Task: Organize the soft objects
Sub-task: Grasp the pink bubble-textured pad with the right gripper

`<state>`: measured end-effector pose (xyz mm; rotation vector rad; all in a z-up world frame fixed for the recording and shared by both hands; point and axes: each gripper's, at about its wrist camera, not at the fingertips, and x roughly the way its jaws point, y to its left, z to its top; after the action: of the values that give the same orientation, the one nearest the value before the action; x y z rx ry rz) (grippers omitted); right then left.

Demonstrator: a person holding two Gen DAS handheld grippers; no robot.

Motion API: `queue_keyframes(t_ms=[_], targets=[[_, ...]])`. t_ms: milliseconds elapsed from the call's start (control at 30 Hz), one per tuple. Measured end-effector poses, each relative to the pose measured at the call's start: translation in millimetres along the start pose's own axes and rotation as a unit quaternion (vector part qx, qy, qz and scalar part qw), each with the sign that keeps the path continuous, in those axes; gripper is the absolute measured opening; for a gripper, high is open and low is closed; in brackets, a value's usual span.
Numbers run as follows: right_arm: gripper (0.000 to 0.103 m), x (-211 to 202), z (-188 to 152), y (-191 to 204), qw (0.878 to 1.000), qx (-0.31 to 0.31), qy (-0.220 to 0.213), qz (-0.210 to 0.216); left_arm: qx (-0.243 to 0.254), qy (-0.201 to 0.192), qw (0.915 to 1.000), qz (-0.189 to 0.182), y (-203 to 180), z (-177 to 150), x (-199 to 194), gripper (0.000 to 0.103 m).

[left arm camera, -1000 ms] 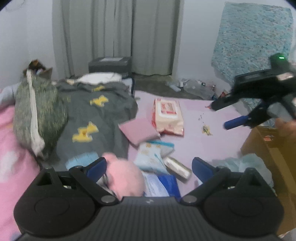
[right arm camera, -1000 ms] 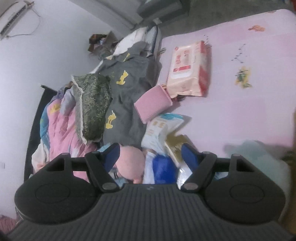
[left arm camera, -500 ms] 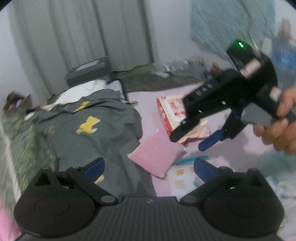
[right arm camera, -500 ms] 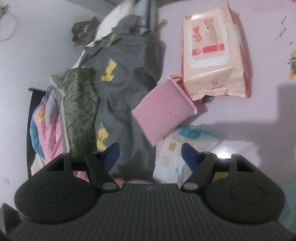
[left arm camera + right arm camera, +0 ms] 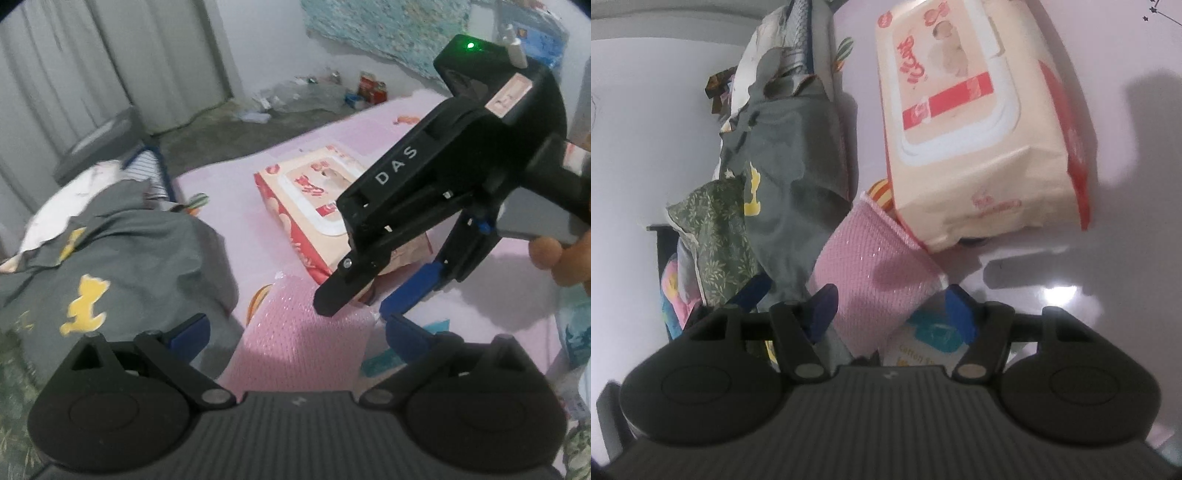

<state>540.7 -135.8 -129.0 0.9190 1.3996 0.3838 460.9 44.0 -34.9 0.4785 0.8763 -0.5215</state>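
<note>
Pink bedsheet [image 5: 1108, 258] is spread beneath the pink mesh pouch [image 5: 875, 273], framed between the open jaws of the right gripper [image 5: 890, 306], so closing is probably called for next; the left gripper [image 5: 295, 332] is held open nearby.

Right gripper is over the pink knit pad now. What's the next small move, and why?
Probably ease the right gripper straight down and close on the pink knit pad. Its blue fingers are open and straddle the pad's near end, and the pad lies free, with only its far edge against the wipes pack. The left gripper is open, empty.
</note>
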Motion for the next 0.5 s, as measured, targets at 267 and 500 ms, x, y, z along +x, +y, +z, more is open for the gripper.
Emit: queue_keyframes(t_ms=[267,500], targets=[[0.056,26.6,9.9,-12.3,0.999,0.024,0.029,0.018,0.0,0.053,0.9981,-0.032,8.2,1.5,41.9,0.102],[0.048,38.9,14.4,-14.1,0.999,0.025,0.022,0.035,0.016,0.072,0.9971,-0.018,6.0,-8.5,56.6,0.097]])
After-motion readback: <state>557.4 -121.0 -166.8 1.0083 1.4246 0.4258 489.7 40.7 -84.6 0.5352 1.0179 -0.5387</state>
